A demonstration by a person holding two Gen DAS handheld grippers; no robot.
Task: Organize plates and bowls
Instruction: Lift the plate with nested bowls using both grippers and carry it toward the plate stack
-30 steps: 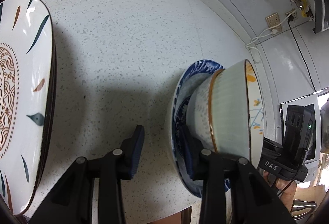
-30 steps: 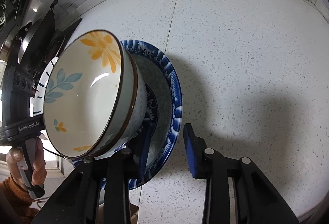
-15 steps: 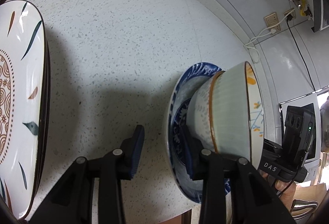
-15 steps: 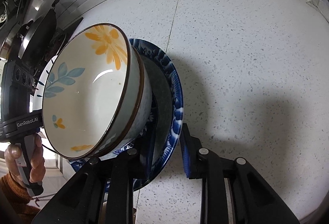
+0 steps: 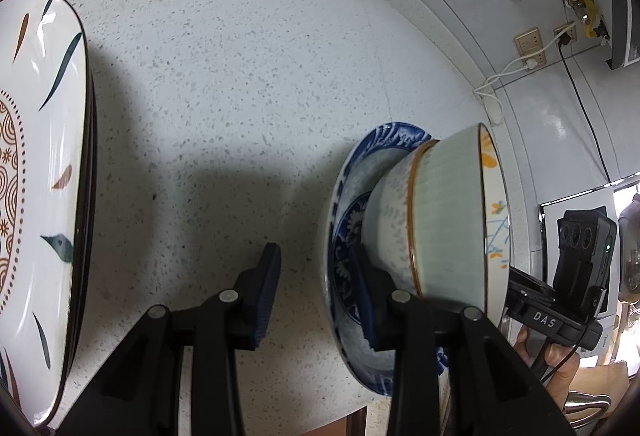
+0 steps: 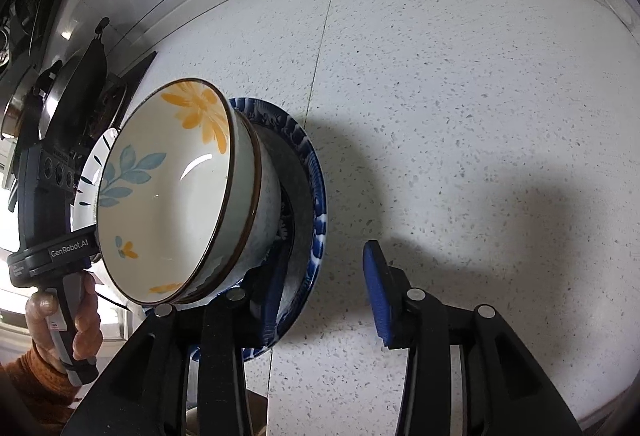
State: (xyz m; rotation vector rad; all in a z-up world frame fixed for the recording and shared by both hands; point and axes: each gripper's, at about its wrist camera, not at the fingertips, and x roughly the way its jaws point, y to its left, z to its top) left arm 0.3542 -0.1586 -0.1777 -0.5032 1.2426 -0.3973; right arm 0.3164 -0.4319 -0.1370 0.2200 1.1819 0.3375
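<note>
Both grippers angled down at the bowl stack by the counter's front edge

The left gripper (image 5: pixel 316 288) tilts steeply down, its jaws apart astride the rim of the blue-patterned plate (image 5: pixel 348 171); whether the pads press on it cannot be told. The right gripper (image 6: pixel 324 296), likewise tipped down, has just been opening; its jaws stand apart, the plate's rim between them, the outer pad (image 6: pixel 376 292) clear of it. On the plate sits a speckled bowl (image 5: pixel 390 220) with a flowered bowl (image 6: pixel 168 195) nested inside. This stack rests near the front edge of the speckled counter (image 6: pixel 460 95). A leaf-patterned plate (image 5: pixel 44 155) lies well apart, toward the counter's left end. A hand (image 6: pixel 64 320) grips the left gripper's handle.
</note>
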